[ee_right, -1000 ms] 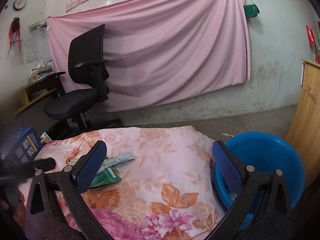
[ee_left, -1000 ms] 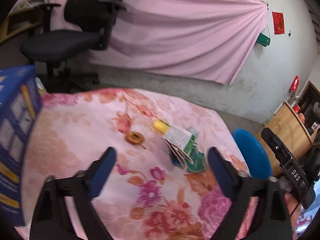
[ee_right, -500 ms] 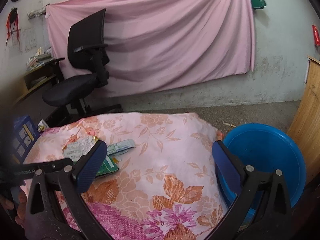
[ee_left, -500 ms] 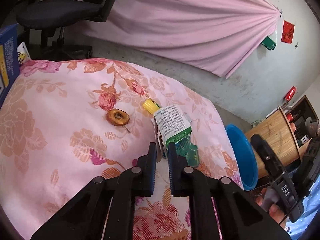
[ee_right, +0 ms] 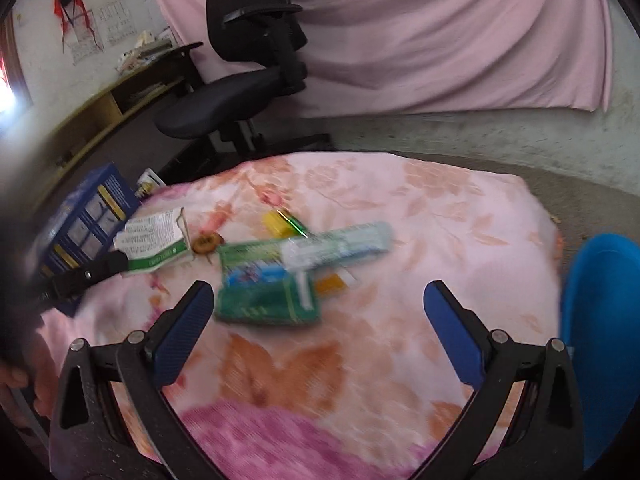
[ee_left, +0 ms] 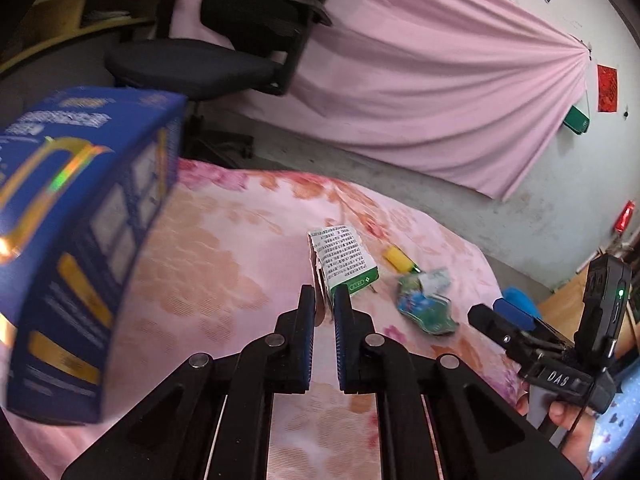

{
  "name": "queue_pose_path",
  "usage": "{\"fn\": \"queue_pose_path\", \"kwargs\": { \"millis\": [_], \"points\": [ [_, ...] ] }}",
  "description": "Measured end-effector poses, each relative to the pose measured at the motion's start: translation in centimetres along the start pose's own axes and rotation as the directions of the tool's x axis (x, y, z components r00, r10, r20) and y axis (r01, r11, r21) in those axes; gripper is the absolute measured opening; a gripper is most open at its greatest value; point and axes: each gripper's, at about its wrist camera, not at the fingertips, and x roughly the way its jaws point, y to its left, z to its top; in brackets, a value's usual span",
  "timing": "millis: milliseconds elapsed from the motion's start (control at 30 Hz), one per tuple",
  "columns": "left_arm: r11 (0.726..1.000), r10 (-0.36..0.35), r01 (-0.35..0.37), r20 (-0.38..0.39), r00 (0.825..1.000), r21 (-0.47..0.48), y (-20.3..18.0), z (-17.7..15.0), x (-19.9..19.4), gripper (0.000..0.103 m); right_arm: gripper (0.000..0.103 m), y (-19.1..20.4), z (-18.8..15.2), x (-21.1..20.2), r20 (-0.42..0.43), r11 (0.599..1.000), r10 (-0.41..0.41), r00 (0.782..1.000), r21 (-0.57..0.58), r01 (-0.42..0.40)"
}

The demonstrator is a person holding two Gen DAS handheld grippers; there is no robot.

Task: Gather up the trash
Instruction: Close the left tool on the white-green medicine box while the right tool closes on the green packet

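Floral pink cloth [ee_right: 400, 208] covers the whole table, with a blue basin [ee_right: 600, 320] off its right edge and a big blue box [ee_left: 80, 240] on the left. Left gripper [ee_left: 324, 296] has its fingers pinched on the torn white-and-green carton [ee_left: 344, 256], lifted a bit. Right gripper [ee_right: 316, 320] is spread wide, holding nothing, over the green wrapper [ee_right: 268, 300] and toothpaste tube [ee_right: 340, 244]. Tiny yellow cap [ee_right: 276, 222] sits just behind.

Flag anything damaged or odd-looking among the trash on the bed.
The white-and-green paper carton has a ragged, torn-open top edge; the left gripper has its jaws shut on its lower end. The green packet looks crumpled.
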Motion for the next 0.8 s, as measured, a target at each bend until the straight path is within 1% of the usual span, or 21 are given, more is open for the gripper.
{"fn": "queue_pose_path", "kwargs": {
  "millis": [100,267,533,567,633,800],
  "points": [
    [1.000,0.002,-0.002,0.001,1.000,0.000,0.7,0.2,-0.2,0.007,0.103,0.5,0.4,1.2,-0.018,0.998,0.055,0.998,0.039,-0.054],
    [1.000,-0.007,0.008,-0.021,1.000,0.003,1.2,-0.2,-0.2,0.007,0.103,2.1,0.1,3.5,-0.118,1.000,0.014,0.993,-0.003,-0.014],
    [1.000,-0.009,0.009,-0.023,1.000,0.003,0.8,-0.2,0.2,0.007,0.103,3.1,-0.4,3.8,-0.143,0.998,-0.017,0.990,-0.067,0.007],
    [1.000,-0.008,0.008,-0.021,1.000,0.005,0.8,-0.2,0.2,0.007,0.101,3.1,-0.4,3.9,-0.147,0.997,-0.026,0.989,-0.069,0.016],
    [1.000,-0.007,0.007,-0.023,1.000,0.007,0.8,-0.2,0.3,0.007,0.090,3.1,-0.5,3.9,-0.147,0.997,-0.035,0.989,-0.069,0.025],
    [1.000,-0.008,0.008,-0.021,1.000,0.011,0.6,-0.3,0.3,0.006,0.089,3.0,-0.5,3.4,-0.137,0.998,-0.020,0.990,-0.067,0.011]
  ]
}}
